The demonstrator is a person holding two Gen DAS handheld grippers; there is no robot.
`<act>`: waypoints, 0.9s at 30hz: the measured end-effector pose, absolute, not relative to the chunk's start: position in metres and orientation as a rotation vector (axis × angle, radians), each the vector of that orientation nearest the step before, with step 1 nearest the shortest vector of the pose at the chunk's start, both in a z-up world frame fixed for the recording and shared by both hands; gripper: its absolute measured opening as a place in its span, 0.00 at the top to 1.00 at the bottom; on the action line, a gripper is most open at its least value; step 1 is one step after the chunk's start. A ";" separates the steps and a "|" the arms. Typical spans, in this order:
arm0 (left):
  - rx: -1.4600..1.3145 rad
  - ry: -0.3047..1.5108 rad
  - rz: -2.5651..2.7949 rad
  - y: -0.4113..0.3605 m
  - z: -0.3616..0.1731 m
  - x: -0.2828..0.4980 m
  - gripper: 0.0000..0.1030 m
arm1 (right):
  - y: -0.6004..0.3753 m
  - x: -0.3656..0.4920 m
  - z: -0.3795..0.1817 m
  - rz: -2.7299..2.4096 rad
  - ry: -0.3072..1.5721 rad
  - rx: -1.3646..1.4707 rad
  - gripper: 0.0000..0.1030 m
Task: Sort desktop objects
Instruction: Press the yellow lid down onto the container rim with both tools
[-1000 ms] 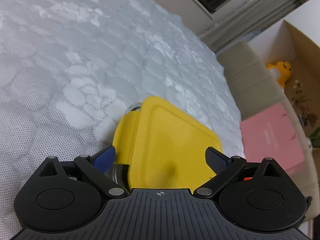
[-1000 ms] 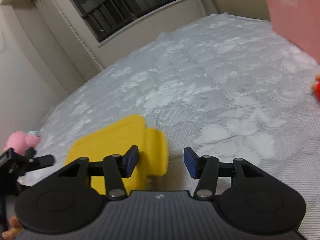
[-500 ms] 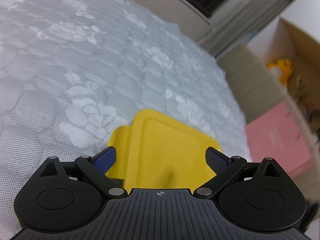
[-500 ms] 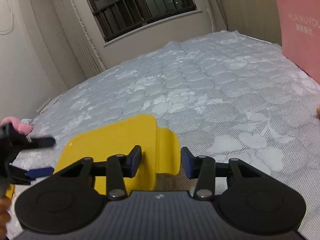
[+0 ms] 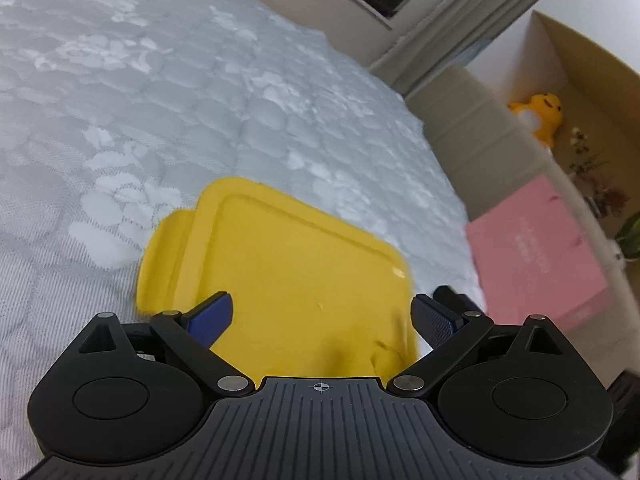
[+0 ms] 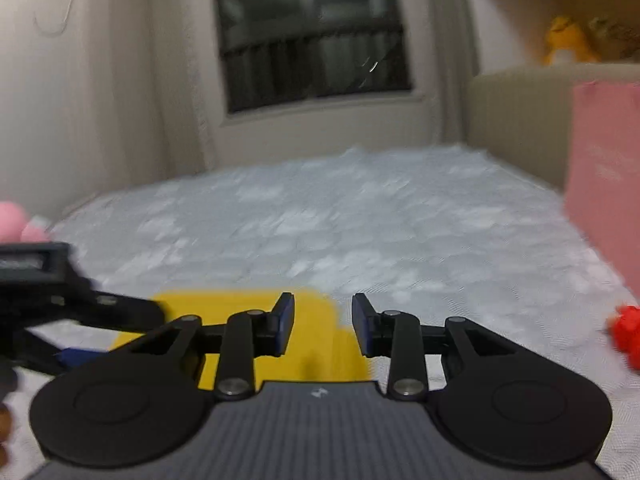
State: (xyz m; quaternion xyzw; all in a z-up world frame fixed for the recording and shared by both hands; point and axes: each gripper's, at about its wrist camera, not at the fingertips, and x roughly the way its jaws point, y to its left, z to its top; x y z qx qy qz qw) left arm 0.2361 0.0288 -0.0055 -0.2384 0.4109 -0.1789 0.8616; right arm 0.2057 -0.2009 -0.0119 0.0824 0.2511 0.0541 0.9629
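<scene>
**Yellow lid on bed, both hand-held grippers over it**

Yellow lid (image 5: pixel 288 272) w/ a side flap lies on the quilted grey-white bed (image 5: pixel 160 100), low centre in the left wrist view; flap at its left end, flat panel w/ a raised border facing up; can't tell what, if anything, sits under it.

Left hand-held gripper (image 5: pixel 322 316): fingers wide apart, blue pads either side of the lid's near end; left pad (image 5: pixel 210 316) overlaps the lid's near-left edge, right pad (image 5: pixel 434 320) just off its near-right corner; contact can't be judged from this angle.

Right hand-held gripper (image 6: pixel 323 326): fingers apart w/ a modest gap, over the lid's (image 6: pixel 316 344) flap end; nothing clamped btwn them; view is motion-blurred. Left hand-held gripper shows at the left edge of that view, dark arms reaching toward the lid.

Around: pink box (image 5: pixel 536 256) stands at the bed's right side; beige upholstered headboard (image 5: pixel 472 128) behind it; yellow plush toy (image 5: pixel 540 114) on a cardboard-coloured shelf beyond. Red object (image 6: pixel 626 330) on the bed at far right of the right wrist view, too blurred to name; pink plush (image 6: pixel 16 222) at far left. Dark window (image 6: pixel 312 40) w/ rails on the far wall, curtains either side.
</scene>
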 end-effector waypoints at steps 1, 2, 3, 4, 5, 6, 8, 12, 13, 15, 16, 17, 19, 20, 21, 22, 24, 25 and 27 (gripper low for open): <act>-0.479 0.856 -0.364 0.025 -0.005 0.237 0.04 | -0.200 0.215 -0.015 0.123 0.535 0.185 0.66; -0.460 0.853 -0.356 0.022 -0.004 0.238 0.04 | -0.199 0.224 -0.019 0.136 0.562 0.203 0.69; -0.442 0.851 -0.350 0.019 -0.004 0.239 0.04 | -0.199 0.233 -0.023 0.150 0.588 0.221 0.73; -0.424 0.848 -0.345 0.017 -0.003 0.240 0.04 | -0.198 0.242 -0.026 0.163 0.615 0.239 0.74; -0.412 0.850 -0.341 0.015 -0.002 0.241 0.04 | -0.197 0.248 -0.028 0.168 0.627 0.242 0.74; -0.404 0.850 -0.339 0.014 -0.002 0.242 0.04 | -0.196 0.251 -0.029 0.165 0.625 0.230 0.74; -0.398 0.844 -0.338 0.014 -0.002 0.245 0.04 | -0.194 0.256 -0.029 0.162 0.625 0.215 0.73; -0.380 0.821 -0.340 0.013 -0.005 0.243 0.04 | -0.191 0.255 -0.032 0.168 0.610 0.188 0.74; -0.372 0.813 -0.342 0.012 -0.006 0.242 0.04 | -0.191 0.256 -0.033 0.168 0.606 0.191 0.74; -0.363 0.789 -0.346 0.012 -0.005 0.240 0.04 | -0.193 0.258 -0.035 0.168 0.599 0.197 0.74; -0.364 0.779 -0.350 0.012 -0.004 0.238 0.04 | -0.193 0.258 -0.037 0.168 0.595 0.200 0.74; -0.368 0.779 -0.351 0.012 -0.003 0.236 0.04 | -0.194 0.259 -0.038 0.168 0.592 0.203 0.75; -0.374 0.781 -0.347 0.013 -0.001 0.231 0.04 | -0.197 0.258 -0.038 0.167 0.584 0.223 0.73; -0.378 0.783 -0.345 0.015 0.000 0.227 0.04 | -0.204 0.243 -0.032 0.169 0.573 0.260 0.72; -0.383 0.786 -0.341 0.016 0.002 0.222 0.04 | -0.211 0.226 -0.025 0.179 0.558 0.293 0.72; -0.398 0.788 -0.339 0.020 0.004 0.216 0.04 | -0.216 0.215 -0.020 0.191 0.542 0.310 0.70; -0.446 0.782 -0.347 0.029 0.007 0.200 0.04 | -0.222 0.190 -0.010 0.208 0.515 0.310 0.56; -0.469 0.781 -0.360 0.032 0.008 0.195 0.04 | -0.224 0.178 -0.007 0.221 0.509 0.307 0.54; -0.514 0.795 -0.391 0.037 0.007 0.187 0.04 | -0.224 0.165 -0.007 0.255 0.530 0.306 0.54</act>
